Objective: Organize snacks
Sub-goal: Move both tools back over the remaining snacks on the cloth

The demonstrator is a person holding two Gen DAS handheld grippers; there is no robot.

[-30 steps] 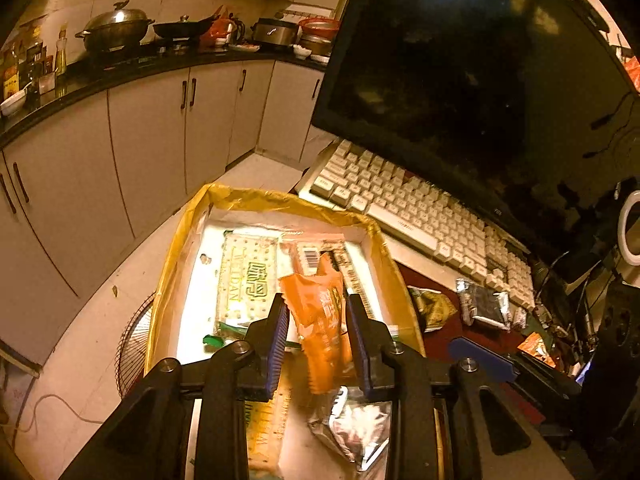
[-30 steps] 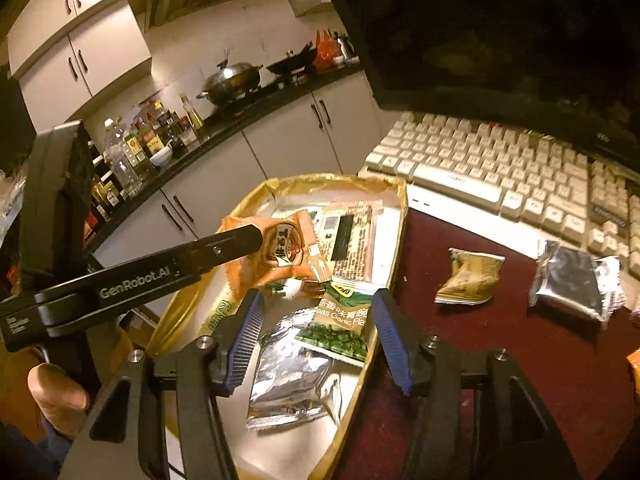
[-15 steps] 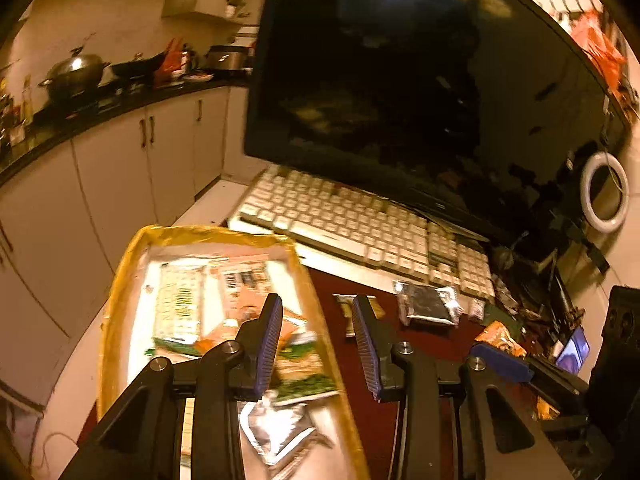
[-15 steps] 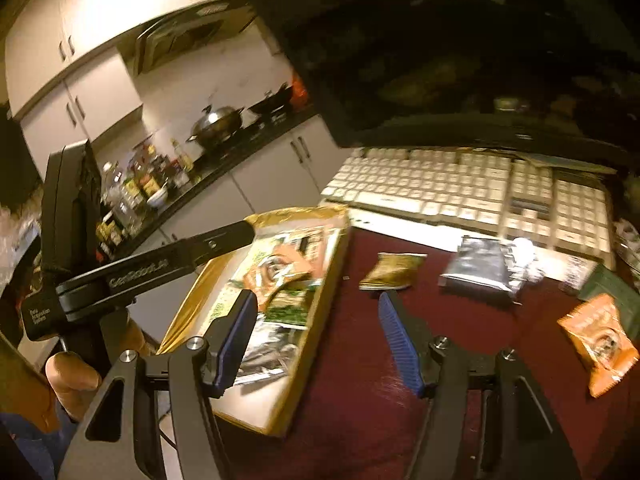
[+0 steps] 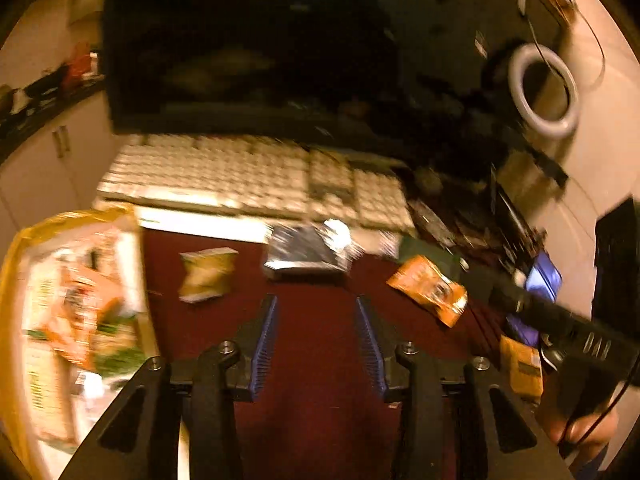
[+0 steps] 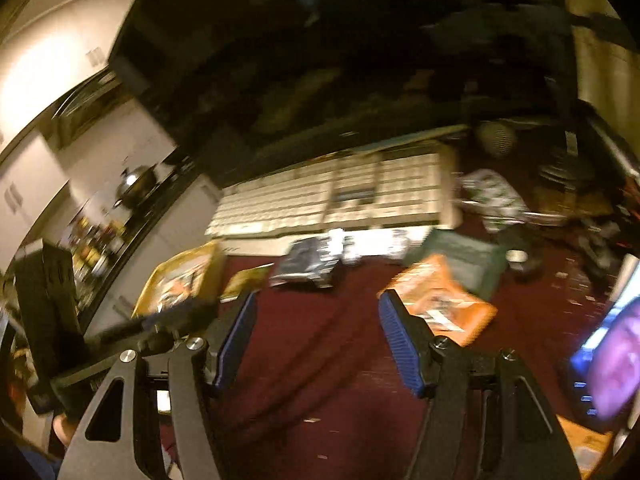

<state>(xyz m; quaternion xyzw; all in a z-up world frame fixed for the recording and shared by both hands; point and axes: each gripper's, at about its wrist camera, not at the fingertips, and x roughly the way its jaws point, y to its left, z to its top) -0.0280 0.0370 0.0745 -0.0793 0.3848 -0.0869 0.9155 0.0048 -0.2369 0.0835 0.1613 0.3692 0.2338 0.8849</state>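
While both frames blur, left tongs (image 5: pixel 316 320) have just been opening, empty; right tongs (image 6: pixel 318 320) released, empty. Snacks, apparently several packets, fill the box (image 5: pixel 16 248); orange packet (image 6: pixel 440 304) lies on surface (image 5: pixel 312 344).

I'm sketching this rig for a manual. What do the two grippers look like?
Both are alike. The left gripper and right gripper have black angular fingers with silver screws, triangular cut-outs lower down, and ribbed blue pads. The right gripper's body, seen from the left camera, carries blurred pale lettering and a thin dark cable.
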